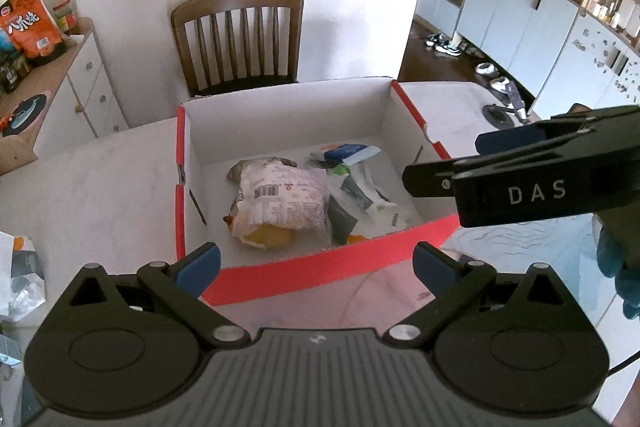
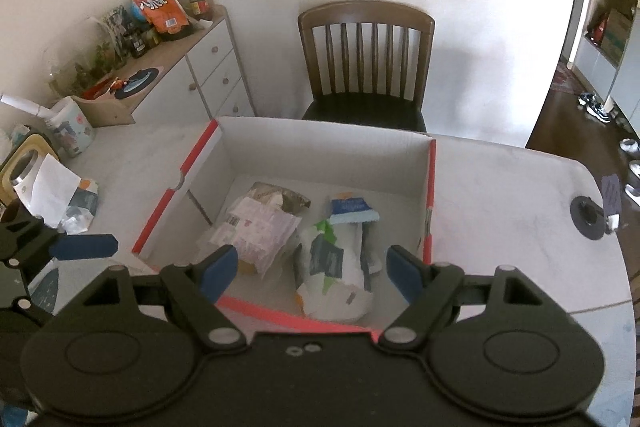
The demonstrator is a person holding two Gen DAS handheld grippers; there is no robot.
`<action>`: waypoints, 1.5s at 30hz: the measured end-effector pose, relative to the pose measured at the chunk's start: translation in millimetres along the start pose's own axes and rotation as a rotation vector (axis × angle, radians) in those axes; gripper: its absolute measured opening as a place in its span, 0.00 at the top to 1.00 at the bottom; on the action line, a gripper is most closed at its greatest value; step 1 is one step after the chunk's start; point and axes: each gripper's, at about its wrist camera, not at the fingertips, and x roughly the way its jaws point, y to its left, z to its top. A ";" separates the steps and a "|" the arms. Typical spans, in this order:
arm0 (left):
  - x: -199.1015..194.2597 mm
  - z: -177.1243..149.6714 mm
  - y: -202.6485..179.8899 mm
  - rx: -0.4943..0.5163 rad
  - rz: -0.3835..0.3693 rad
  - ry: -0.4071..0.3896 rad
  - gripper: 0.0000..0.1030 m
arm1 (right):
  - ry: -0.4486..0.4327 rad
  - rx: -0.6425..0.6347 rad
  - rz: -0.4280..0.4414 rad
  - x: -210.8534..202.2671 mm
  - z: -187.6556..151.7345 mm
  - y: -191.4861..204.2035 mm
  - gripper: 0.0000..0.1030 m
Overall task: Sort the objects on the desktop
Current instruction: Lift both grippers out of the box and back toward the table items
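Both black two-finger grippers, left gripper (image 1: pixel 316 265) and right gripper (image 2: pixel 310 269), hang with jaws spread wide and empty, just above the near rim of the red-edged white cardboard box (image 1: pixel 320 273); crumpled snack packets (image 2: pixel 256 231) lie inside, ahead of the fingertips.

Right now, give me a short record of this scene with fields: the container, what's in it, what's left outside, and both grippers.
container: red-edged white cardboard box, open, on the pale table
contents: crumpled white snack bag with barcode, blue-and-white pouch, white-and-green wrapper
outside: crumpled white packaging, left of box
left gripper: open, empty
right gripper: open, empty
behind: brown wooden chair
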 end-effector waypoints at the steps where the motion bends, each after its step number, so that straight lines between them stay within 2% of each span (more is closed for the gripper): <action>1: -3.2 -2.1 0.0 0.001 -0.001 -0.004 0.00 | -0.003 0.005 0.000 -2.9 -2.9 1.2 0.21; 19: -49.0 -44.0 19.2 0.001 0.004 -0.057 0.00 | -0.065 0.036 -0.019 -44.7 -49.9 18.5 0.21; 27: -61.3 -62.1 31.1 -0.033 0.012 -0.077 0.00 | -0.098 0.022 -0.038 -60.9 -72.6 30.8 0.21; 37: -71.7 -90.2 35.3 -0.034 0.025 -0.098 0.00 | -0.093 -0.010 -0.035 -64.1 -110.5 51.8 0.21; 40: -75.7 -97.3 34.4 -0.024 0.036 -0.117 0.00 | -0.114 -0.051 -0.051 -65.3 -121.7 62.3 0.21; 45: -76.0 -106.3 36.7 -0.032 0.043 -0.122 0.00 | -0.143 -0.039 -0.060 -65.1 -133.4 70.0 0.21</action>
